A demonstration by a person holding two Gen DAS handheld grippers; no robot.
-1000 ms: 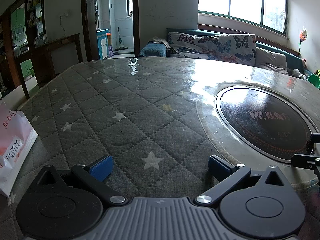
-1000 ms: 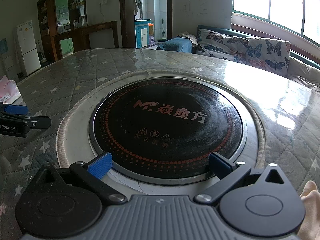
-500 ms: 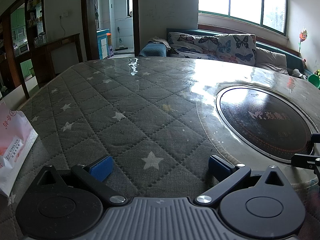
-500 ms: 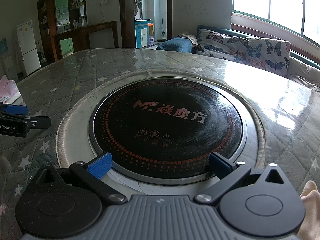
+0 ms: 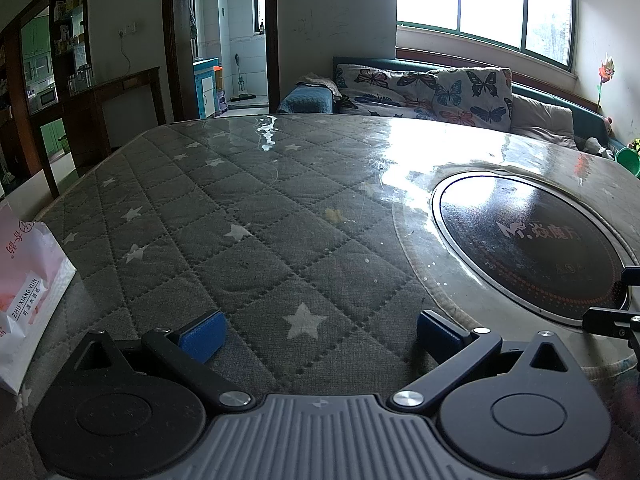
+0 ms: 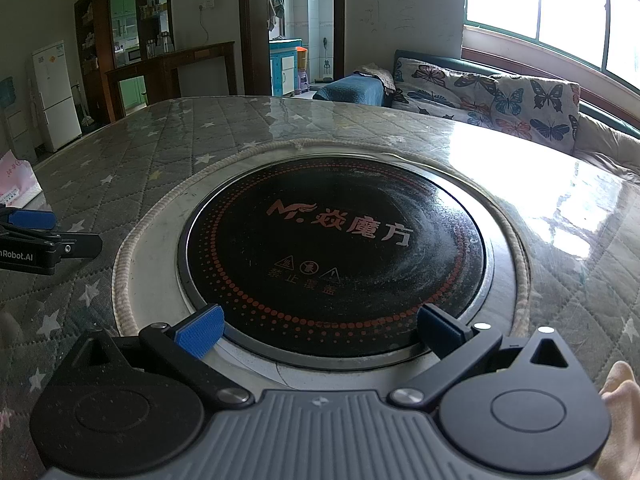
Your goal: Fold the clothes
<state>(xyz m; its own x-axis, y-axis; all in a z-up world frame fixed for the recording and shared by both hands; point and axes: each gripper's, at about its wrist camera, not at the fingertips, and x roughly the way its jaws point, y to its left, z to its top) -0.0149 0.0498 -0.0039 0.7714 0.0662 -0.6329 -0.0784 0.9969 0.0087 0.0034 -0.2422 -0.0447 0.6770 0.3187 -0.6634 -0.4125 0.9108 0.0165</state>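
No garment lies on the table in front of either gripper. My left gripper (image 5: 320, 334) is open, low over the grey quilted table cover (image 5: 248, 216) with white stars. Open too is my right gripper (image 6: 320, 330), hovering at the near rim of the round black cooktop (image 6: 336, 248) set in the table. A pale cream piece of cloth or a hand (image 6: 618, 412) shows at the right wrist view's lower right edge; I cannot tell which. The left gripper's finger (image 6: 48, 246) shows at the left edge of the right wrist view.
A white and pink paper bag (image 5: 28, 292) stands at the table's left edge. Beyond the table are a sofa with butterfly-print cushions (image 5: 432, 92), a dark wooden cabinet (image 5: 100, 104), a doorway and a white fridge (image 6: 56, 96).
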